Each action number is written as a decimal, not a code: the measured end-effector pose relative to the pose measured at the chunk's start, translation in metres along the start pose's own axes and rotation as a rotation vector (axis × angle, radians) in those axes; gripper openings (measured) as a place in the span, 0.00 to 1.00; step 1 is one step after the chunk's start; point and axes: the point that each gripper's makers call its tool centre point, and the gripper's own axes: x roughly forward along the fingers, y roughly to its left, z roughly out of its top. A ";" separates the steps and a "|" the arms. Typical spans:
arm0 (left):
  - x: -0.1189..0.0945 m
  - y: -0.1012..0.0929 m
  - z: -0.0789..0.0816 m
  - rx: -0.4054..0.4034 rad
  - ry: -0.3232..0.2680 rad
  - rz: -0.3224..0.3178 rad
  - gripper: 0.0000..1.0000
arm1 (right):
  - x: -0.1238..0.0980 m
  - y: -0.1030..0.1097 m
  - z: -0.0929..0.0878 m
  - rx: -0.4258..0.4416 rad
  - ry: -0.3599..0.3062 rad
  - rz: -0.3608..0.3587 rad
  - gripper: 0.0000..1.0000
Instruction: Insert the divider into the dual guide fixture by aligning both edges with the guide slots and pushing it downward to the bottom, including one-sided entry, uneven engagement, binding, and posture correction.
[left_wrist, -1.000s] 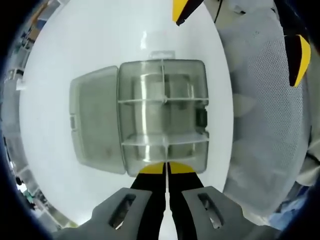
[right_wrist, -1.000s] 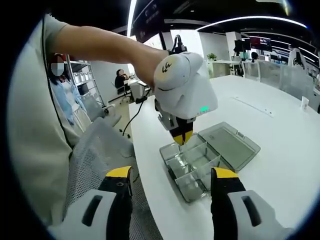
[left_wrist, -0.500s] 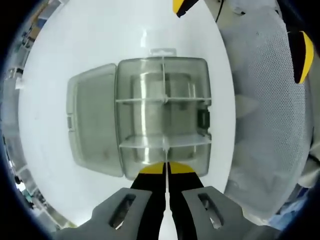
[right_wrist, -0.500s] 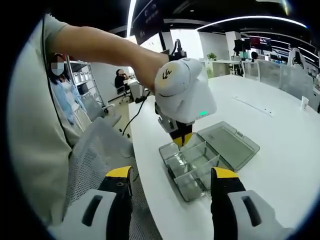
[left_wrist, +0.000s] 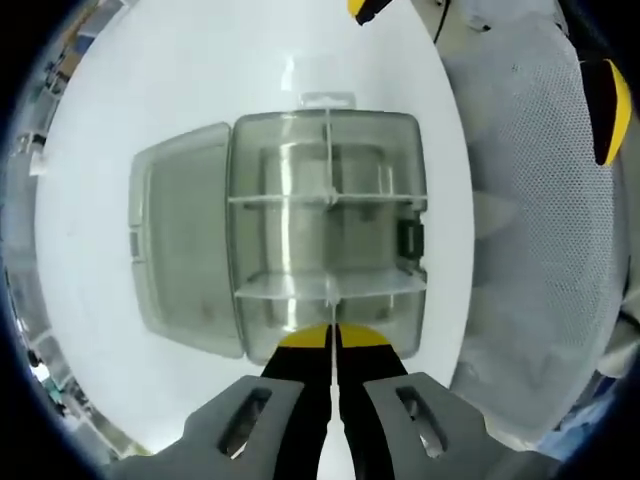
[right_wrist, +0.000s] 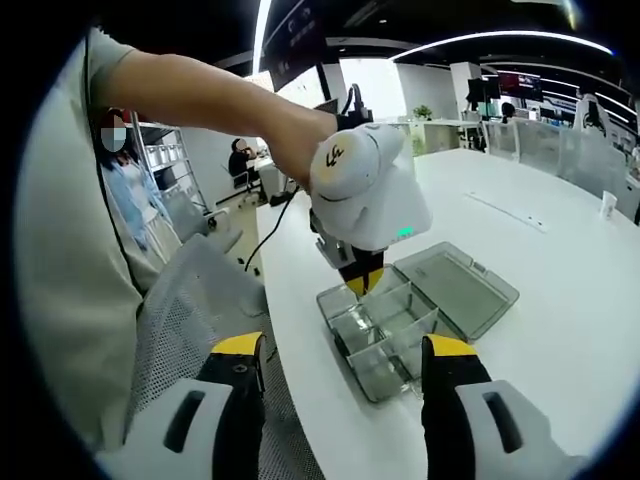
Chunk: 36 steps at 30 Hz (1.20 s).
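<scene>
A clear plastic compartment box (left_wrist: 330, 230) lies on the white table (left_wrist: 150, 80), its lid (left_wrist: 180, 250) folded open to one side. Two cross walls split the box, and a thin centre wall runs along its far part. My left gripper (left_wrist: 331, 338) is shut at the box's near edge. A thin clear divider (left_wrist: 330, 300) stands edge-on between its yellow tips and reaches down into the near compartment. In the right gripper view the left gripper (right_wrist: 362, 280) points down into the box (right_wrist: 385, 335). My right gripper (right_wrist: 342, 350) hangs open and empty, back from the box.
A grey mesh chair (right_wrist: 190, 310) stands against the table's edge beside the box. The person's arm (right_wrist: 200, 90) reaches over it to the left gripper. Bare white table (right_wrist: 560, 330) spreads beyond the lid (right_wrist: 460, 285). Desks and seated people are far behind.
The left gripper has sunk a little toward the box, which now looks larger in its view. The right gripper has stayed still and open.
</scene>
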 end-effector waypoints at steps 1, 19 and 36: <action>0.000 0.000 0.000 -0.001 0.000 -0.001 0.00 | 0.000 0.000 0.000 0.001 0.000 0.000 0.60; 0.004 0.000 0.000 -0.012 -0.001 0.008 0.00 | -0.001 0.000 0.001 0.000 -0.003 -0.003 0.60; 0.006 0.000 0.000 -0.027 -0.022 0.025 0.00 | 0.000 0.002 0.002 -0.005 -0.005 -0.001 0.60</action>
